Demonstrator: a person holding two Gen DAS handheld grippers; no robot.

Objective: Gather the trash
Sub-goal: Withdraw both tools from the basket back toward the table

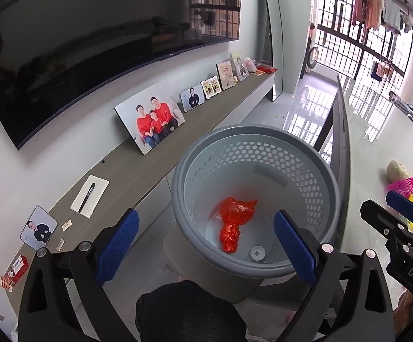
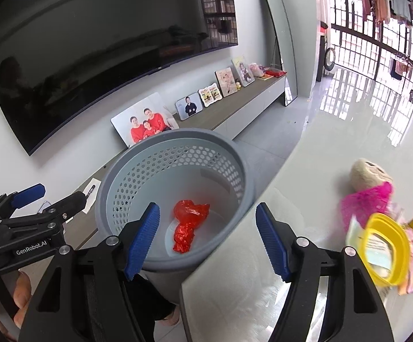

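A grey perforated bin point(image 1: 252, 129) stands below both grippers, at the edge of a white table point(image 2: 334, 148). A crumpled red plastic wrapper point(image 1: 235, 225) lies on its bottom, and the right wrist view shows the wrapper point(image 2: 188, 225) inside the bin point(image 2: 183, 134) too. My left gripper point(image 1: 206, 245) hangs over the bin's near rim, open wide, with nothing between its blue pads. My right gripper point(image 2: 208, 242) is open above the bin's right rim and the table edge, also empty. Each gripper shows in the other's view: the right gripper point(image 1: 389, 208) and the left gripper point(image 2: 49, 199).
On the table to the right lie a beige stuffed ball point(image 2: 369, 173), pink mesh point(image 2: 363, 202), a yellow-rimmed tub point(image 2: 386, 250) and booklets. Along the wall a long console point(image 1: 138, 171) carries photo frames and a notepad with a pen point(image 1: 88, 196), under a big TV point(image 1: 92, 51). A dark-clothed knee point(image 1: 183, 310) is below the bin.
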